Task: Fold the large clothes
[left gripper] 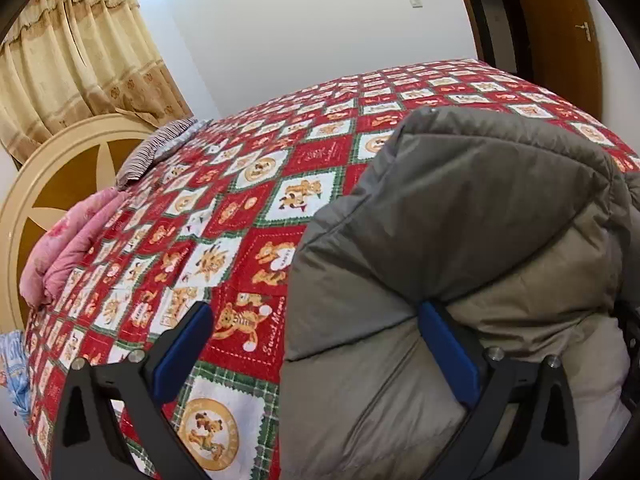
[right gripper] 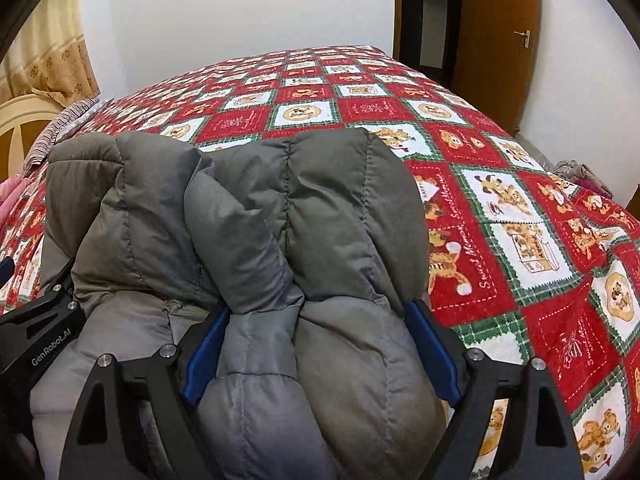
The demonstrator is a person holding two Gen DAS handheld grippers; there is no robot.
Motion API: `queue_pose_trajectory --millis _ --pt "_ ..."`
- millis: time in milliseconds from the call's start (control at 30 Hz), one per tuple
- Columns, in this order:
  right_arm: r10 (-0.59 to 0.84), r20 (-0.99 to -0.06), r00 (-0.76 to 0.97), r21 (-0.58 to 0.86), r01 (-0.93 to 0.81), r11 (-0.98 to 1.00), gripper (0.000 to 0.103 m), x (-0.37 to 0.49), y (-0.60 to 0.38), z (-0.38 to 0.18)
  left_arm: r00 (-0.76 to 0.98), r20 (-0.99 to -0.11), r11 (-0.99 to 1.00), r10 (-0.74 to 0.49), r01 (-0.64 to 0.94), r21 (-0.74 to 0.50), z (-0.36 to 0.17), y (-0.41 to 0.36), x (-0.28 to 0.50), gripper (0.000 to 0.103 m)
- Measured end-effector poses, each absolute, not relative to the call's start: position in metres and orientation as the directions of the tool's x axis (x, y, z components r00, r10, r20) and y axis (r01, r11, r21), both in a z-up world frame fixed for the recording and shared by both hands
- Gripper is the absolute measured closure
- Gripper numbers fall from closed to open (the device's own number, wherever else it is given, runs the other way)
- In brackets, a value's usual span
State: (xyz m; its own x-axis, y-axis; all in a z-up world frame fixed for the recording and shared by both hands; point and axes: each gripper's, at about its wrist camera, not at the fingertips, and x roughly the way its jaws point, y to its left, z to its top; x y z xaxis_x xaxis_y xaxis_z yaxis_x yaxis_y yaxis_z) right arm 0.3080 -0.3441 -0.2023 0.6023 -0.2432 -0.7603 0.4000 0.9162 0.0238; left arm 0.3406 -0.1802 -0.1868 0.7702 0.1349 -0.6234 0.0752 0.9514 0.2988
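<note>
Both grippers are spread wide on the puffy grey jacket (right gripper: 280,240) on the bed (right gripper: 500,240): right gripper (right gripper: 320,350) straddles a thick, soft, springy fold, left gripper (left gripper: 316,354) half over its edge, so grip deep at quilted seams

Right tongs (right gripper: 320,344) straddle a bunched grey puffer jacket (right gripper: 280,208) on the red patchwork quilt (right gripper: 500,184).
</note>
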Motion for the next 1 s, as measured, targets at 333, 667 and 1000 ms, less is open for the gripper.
queue_pose_trajectory --millis 333,667,1000 --pt "-0.200 -0.770 0.606 0.062 0.383 0.922 0.018 0.307 -0.348 -0.206 0.741 -0.667 0.960 0.074 0.128 0.249 -0.187 -0.170 0.334 0.000" --pt "-0.165 -0.767 0.619 0.094 0.363 0.927 0.017 0.305 -0.352 -0.207 0.745 -0.666 0.966 -0.025 0.190 0.177 -0.189 -0.149 0.307 0.000" --pt "-0.091 -0.744 0.662 0.161 0.309 0.937 0.042 0.299 -0.350 -0.206 0.709 -0.688 0.919 -0.157 0.359 0.161 -0.190 -0.167 0.300 0.042"
